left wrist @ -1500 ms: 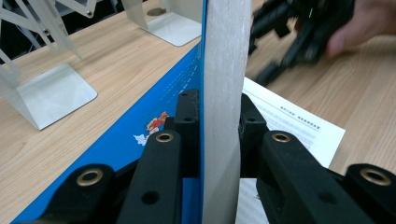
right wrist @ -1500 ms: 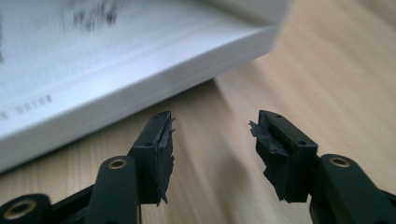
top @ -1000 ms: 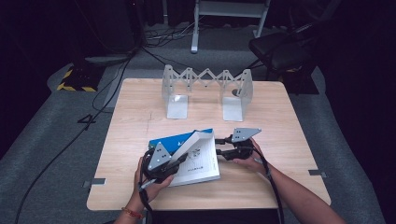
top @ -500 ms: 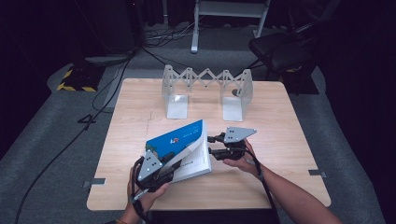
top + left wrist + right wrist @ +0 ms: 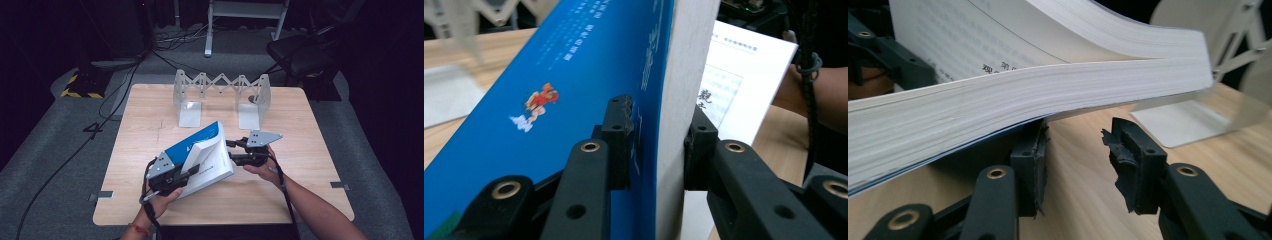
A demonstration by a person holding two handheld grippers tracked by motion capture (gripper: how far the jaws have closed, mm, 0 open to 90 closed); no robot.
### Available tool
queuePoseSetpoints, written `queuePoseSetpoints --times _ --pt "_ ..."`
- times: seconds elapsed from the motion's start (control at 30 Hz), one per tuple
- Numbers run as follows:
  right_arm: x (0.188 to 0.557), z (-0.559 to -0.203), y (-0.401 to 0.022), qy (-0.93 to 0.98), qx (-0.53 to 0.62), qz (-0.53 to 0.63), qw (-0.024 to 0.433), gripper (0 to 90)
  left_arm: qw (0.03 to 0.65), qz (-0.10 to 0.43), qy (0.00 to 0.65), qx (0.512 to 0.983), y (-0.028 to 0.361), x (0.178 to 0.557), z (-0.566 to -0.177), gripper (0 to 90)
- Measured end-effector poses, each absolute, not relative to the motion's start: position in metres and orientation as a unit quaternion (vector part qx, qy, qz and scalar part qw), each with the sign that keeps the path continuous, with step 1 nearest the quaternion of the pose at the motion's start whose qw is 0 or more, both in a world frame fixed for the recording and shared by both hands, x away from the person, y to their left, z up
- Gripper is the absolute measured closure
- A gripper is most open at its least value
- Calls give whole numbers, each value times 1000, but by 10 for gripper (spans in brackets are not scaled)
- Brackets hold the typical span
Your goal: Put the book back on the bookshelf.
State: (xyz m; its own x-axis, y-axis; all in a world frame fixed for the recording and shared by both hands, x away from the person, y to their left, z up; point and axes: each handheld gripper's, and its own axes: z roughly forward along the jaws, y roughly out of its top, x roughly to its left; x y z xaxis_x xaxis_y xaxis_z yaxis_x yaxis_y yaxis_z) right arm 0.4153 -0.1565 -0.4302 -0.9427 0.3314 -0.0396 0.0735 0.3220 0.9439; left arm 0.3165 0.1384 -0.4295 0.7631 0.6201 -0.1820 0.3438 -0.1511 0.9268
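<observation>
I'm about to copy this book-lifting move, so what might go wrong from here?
1. The left gripper clamps only part of the blue book; the loose pages could fan open or tear.
2. The right gripper stands open under the sagging page block, so that end may slip off.
3. The tilted book could drop onto the table.

Book point(image 5: 589, 75) runs off the top and left edges in the left gripper view — cover title unreadable, small print blurred. Page text point(image 5: 716, 92) too small to read. In the right gripper view the book's page block point(image 5: 1023, 100) is cut at the left edge — the rack point(image 5: 1228, 45) blurred, cut off at right.
</observation>
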Motion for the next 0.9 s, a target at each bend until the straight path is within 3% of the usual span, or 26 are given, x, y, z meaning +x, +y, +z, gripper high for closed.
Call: queuePoseSetpoints --times 0.43,0.9 --pt "429 -421 -217 795 154 568 147 611 588 83 265 760 86 357 -423 688" --pt "409 -404 -195 782 118 593 153 610 617 114 272 730 121 329 -421 692"
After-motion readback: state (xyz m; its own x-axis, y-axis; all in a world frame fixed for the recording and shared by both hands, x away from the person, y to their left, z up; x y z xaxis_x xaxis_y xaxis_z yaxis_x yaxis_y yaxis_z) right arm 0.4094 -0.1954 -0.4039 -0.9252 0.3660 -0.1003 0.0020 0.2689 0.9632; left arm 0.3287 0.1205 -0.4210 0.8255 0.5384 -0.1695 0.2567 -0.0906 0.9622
